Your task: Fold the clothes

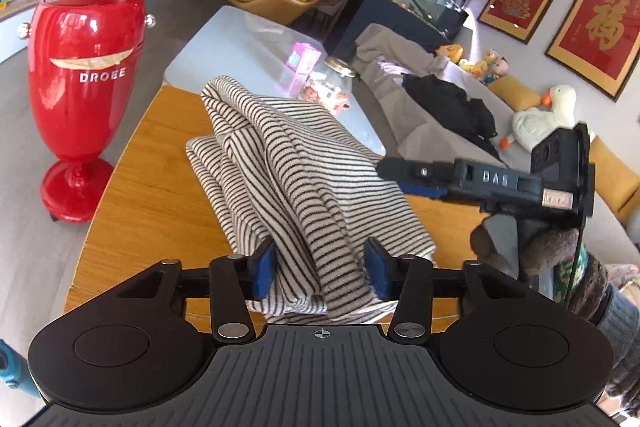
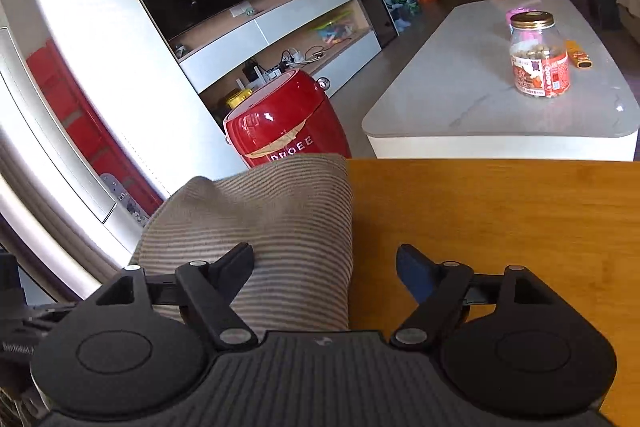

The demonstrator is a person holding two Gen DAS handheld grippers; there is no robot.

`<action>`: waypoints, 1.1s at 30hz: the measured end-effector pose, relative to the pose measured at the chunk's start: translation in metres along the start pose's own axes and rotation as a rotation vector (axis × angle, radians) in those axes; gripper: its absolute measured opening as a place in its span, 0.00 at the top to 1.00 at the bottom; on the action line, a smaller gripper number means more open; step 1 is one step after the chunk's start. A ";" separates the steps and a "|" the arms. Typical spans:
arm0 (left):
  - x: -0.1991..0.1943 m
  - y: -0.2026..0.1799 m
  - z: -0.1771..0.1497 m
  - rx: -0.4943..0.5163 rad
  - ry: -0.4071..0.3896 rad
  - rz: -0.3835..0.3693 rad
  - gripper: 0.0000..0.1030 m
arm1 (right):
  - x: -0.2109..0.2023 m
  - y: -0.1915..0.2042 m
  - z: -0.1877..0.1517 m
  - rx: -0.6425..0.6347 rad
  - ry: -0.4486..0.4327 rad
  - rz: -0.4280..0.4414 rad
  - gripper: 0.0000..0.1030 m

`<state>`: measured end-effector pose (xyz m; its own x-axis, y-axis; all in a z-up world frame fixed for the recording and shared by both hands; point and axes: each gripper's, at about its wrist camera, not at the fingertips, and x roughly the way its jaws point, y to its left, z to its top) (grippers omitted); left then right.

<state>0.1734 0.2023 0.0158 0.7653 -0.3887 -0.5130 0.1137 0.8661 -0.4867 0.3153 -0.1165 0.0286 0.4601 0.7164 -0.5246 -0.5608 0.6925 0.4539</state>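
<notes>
A black-and-white striped garment point(image 1: 280, 155) lies bunched on the wooden table point(image 1: 152, 187). A ridge of it rises into my left gripper point(image 1: 320, 267), whose blue pads point(image 1: 264, 267) press on the fold from both sides, with cloth draping below them. My right gripper point(image 1: 400, 179) reaches in from the right, its tip at the garment's right edge. In the right wrist view the right gripper point(image 2: 325, 255) stands open wide. Its left finger is over the striped garment point(image 2: 260, 211), and its right finger is over bare wooden table point(image 2: 500, 227). The cloth's edge runs between them.
A red goblet-shaped bin point(image 1: 84, 67) stands on the floor left of the table. Beyond is a white coffee table point(image 2: 460, 99) with a jar point(image 2: 538, 55) and a pink box point(image 1: 304, 61). A sofa at the right carries black clothing point(image 1: 452, 107) and a goose toy point(image 1: 548, 119).
</notes>
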 end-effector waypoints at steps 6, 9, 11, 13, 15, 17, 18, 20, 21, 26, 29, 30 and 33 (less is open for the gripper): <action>-0.001 -0.004 -0.004 -0.053 0.019 -0.081 0.57 | -0.019 0.010 -0.016 -0.055 -0.010 0.014 0.23; 0.007 -0.004 -0.019 -0.023 0.074 -0.007 0.57 | -0.015 0.020 -0.022 -0.127 0.011 -0.052 0.19; 0.006 -0.006 -0.023 -0.002 0.086 0.021 0.57 | -0.015 0.025 -0.026 -0.153 0.011 -0.087 0.18; -0.009 -0.015 -0.018 0.036 0.038 0.045 0.54 | -0.016 0.028 -0.028 -0.148 0.011 -0.104 0.18; -0.029 -0.028 -0.007 0.080 -0.046 0.047 0.47 | -0.018 0.032 -0.030 -0.158 0.003 -0.124 0.18; -0.039 -0.042 0.003 0.125 -0.109 0.031 0.41 | -0.022 0.040 -0.034 -0.200 -0.016 -0.152 0.18; -0.040 -0.048 0.008 0.146 -0.129 0.020 0.35 | -0.023 0.044 -0.035 -0.221 -0.026 -0.165 0.18; -0.041 -0.061 0.018 0.187 -0.166 -0.002 0.32 | -0.027 0.052 -0.039 -0.255 -0.049 -0.183 0.17; -0.029 -0.061 0.020 0.192 -0.145 0.004 0.33 | -0.031 0.057 -0.041 -0.269 -0.059 -0.176 0.17; 0.039 -0.034 0.018 0.177 -0.015 0.107 0.44 | -0.043 0.077 -0.053 -0.322 -0.051 -0.102 0.21; 0.040 -0.031 0.016 0.199 -0.030 0.110 0.43 | -0.034 0.079 -0.060 -0.327 0.008 -0.096 0.22; 0.040 -0.031 0.016 0.205 -0.035 0.111 0.43 | -0.029 0.079 -0.062 -0.337 0.019 -0.113 0.22; 0.040 -0.027 0.017 0.203 -0.030 0.098 0.43 | -0.019 0.075 -0.062 -0.307 0.033 -0.120 0.22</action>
<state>0.2119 0.1690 0.0200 0.7972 -0.2927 -0.5280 0.1609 0.9460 -0.2815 0.2220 -0.0839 0.0282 0.5161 0.6244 -0.5864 -0.6872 0.7104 0.1516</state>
